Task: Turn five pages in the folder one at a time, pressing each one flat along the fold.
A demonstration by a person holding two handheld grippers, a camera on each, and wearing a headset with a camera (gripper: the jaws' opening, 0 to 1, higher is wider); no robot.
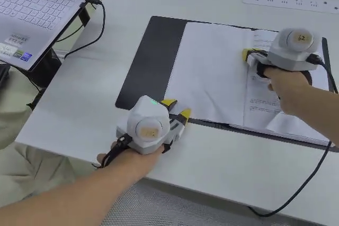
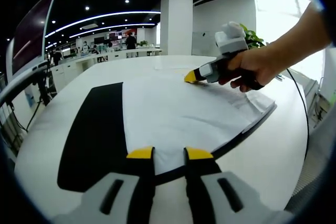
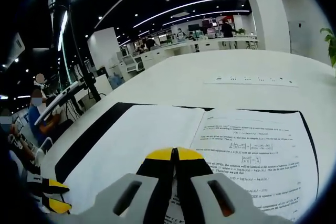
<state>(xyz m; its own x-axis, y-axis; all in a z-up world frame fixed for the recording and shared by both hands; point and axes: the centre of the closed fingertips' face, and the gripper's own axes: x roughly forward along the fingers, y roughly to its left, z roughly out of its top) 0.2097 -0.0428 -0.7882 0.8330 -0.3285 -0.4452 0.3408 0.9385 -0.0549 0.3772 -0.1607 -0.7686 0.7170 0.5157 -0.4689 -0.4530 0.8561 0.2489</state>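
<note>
Closest to me is my left gripper [image 1: 177, 108], at the near edge of the folder [image 1: 151, 56]. Its fingers stand parted with nothing between them, their tips just over the lower edge of the blank page [image 1: 212, 72]. The folder lies open and flat on the white table [image 1: 79, 104], with its black inner cover bare on the left, the blank page across the middle and a printed page [image 1: 260, 104] on the right. My right gripper [image 1: 249, 55] is further off, at the fold [image 1: 245, 93] near its top, fingers clenched tip to tip. I see no paper caught between them, and I judge they are pressing down there.

These sheets look thin, light and floppy, and smooth enough that closed fingers would slide over them. The cover seems stiff. For the next page I would take hold at the free outer edge of the printed page, near a corner, pinching one sheet only. Too deep a bite could lift two, and a hard pull might crease it or tear it at the binding. The blank page seems to bow slightly, so it wants a firm stroke along the fold.
</note>
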